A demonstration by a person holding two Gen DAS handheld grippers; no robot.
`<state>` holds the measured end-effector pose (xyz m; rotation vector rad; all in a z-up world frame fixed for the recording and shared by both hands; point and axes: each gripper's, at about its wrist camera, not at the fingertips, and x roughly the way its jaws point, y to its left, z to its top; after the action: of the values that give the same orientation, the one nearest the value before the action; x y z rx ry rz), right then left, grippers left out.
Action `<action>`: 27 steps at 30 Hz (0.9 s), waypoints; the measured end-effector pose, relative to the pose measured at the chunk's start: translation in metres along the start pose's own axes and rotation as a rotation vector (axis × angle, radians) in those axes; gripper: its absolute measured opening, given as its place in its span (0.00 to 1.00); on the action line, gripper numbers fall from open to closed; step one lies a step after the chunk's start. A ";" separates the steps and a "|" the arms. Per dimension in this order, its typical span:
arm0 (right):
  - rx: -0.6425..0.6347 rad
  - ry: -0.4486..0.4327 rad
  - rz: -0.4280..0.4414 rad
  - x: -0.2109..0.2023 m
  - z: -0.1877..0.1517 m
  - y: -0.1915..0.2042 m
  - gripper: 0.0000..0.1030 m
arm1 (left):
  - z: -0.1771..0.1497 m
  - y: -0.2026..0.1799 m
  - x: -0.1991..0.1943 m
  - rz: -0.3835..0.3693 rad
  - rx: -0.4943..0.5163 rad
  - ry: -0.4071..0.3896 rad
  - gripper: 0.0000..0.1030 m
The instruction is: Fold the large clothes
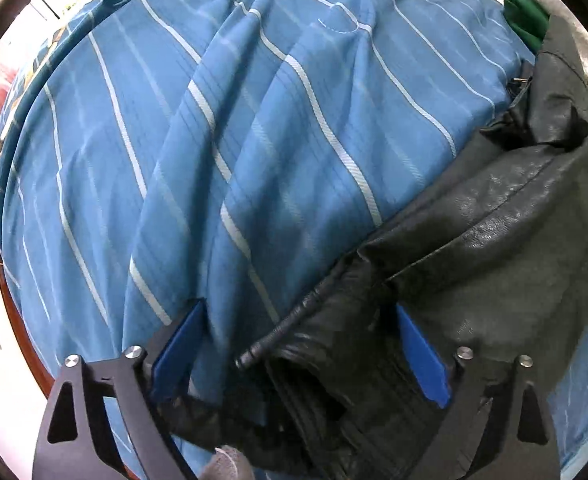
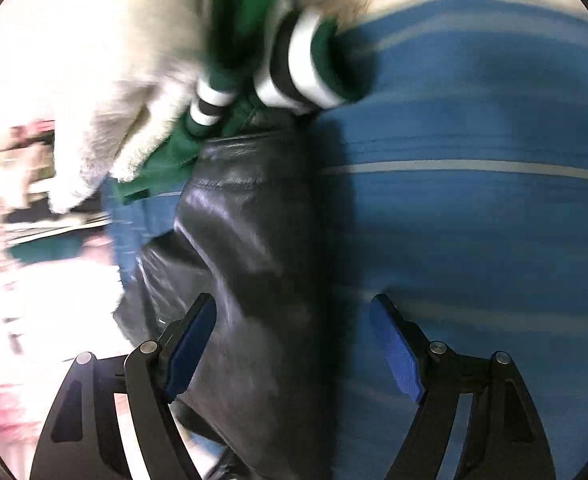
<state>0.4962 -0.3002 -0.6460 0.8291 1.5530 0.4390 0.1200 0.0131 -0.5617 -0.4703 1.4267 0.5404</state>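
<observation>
Black leather jacket (image 1: 474,248) on the striped blue bedcover (image 1: 214,160), long axis running away from both tongs. Left tongs (image 1: 300,340) gape wide, straddling its near hem; right tongs (image 2: 294,344) gape wide above its edge.

Both wrist cameras look down closely, sharing the black leather jacket (image 1: 474,248) on the blue striped sheet (image 2: 474,220).

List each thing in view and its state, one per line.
Black jacket: crumpled on the sheet, unfolded.
Striped sheet: spread, wrinkled.
Green jacket: heaped beyond the black one.
White fleece: heaped, blurred.
Left tongs: open, astride the black jacket's edge.
Right tongs: open, over the black jacket.
</observation>
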 end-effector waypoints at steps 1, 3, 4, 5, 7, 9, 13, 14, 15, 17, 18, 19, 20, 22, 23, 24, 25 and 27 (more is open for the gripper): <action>-0.016 0.018 0.031 0.013 0.002 0.000 0.79 | 0.001 0.000 0.001 -0.001 0.000 0.005 0.94; -0.081 0.002 0.080 0.026 0.006 0.010 0.72 | 0.004 -0.005 0.003 0.004 0.019 0.005 0.95; -0.116 -0.016 0.056 0.032 0.004 0.019 0.49 | 0.005 -0.008 0.002 0.009 0.032 0.004 0.95; -0.122 -0.029 0.034 0.035 0.000 0.024 0.34 | 0.008 -0.010 0.001 0.018 0.046 0.000 0.95; -0.085 -0.076 0.037 0.026 -0.011 0.022 0.21 | 0.015 -0.019 -0.002 0.035 0.069 -0.010 0.95; -0.004 -0.142 0.072 -0.002 -0.030 0.012 0.18 | 0.018 -0.021 -0.017 0.062 0.098 -0.036 0.95; 0.148 -0.242 0.061 -0.068 -0.088 -0.019 0.17 | 0.023 -0.015 -0.052 0.097 0.124 -0.104 0.95; 0.205 -0.262 0.050 -0.089 -0.110 -0.034 0.17 | 0.022 -0.013 -0.063 0.110 0.138 -0.125 0.95; 0.264 -0.281 0.035 -0.108 -0.136 -0.050 0.17 | 0.021 -0.012 -0.070 0.115 0.150 -0.136 0.95; 0.371 -0.317 -0.010 -0.146 -0.191 -0.083 0.17 | 0.017 -0.014 -0.081 0.127 0.175 -0.154 0.95; 0.417 -0.333 -0.041 -0.165 -0.222 -0.101 0.17 | 0.014 -0.014 -0.087 0.126 0.185 -0.160 0.95; 0.473 -0.344 -0.079 -0.179 -0.254 -0.118 0.17 | 0.011 -0.016 -0.089 0.127 0.193 -0.161 0.95; 0.523 -0.348 -0.124 -0.191 -0.285 -0.136 0.18 | 0.007 -0.015 -0.087 0.131 0.200 -0.160 0.95; 0.581 -0.316 -0.217 -0.201 -0.320 -0.165 0.25 | -0.002 -0.020 -0.079 0.152 0.220 -0.149 0.95; 0.606 -0.297 -0.260 -0.198 -0.334 -0.175 0.32 | -0.002 -0.019 -0.073 0.168 0.223 -0.132 0.95; 0.633 -0.290 -0.302 -0.200 -0.349 -0.189 0.36 | -0.003 -0.023 -0.067 0.178 0.220 -0.115 0.95; 0.630 -0.285 -0.322 -0.203 -0.353 -0.194 0.47 | -0.007 -0.020 -0.069 0.179 0.220 -0.113 0.95; 0.563 -0.263 -0.366 -0.214 -0.353 -0.192 0.59 | -0.011 -0.029 -0.073 0.177 0.228 -0.121 0.95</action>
<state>0.1022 -0.5171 -0.5725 0.9521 1.5515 -0.3797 0.1246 -0.0215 -0.4904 -0.1280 1.4006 0.5307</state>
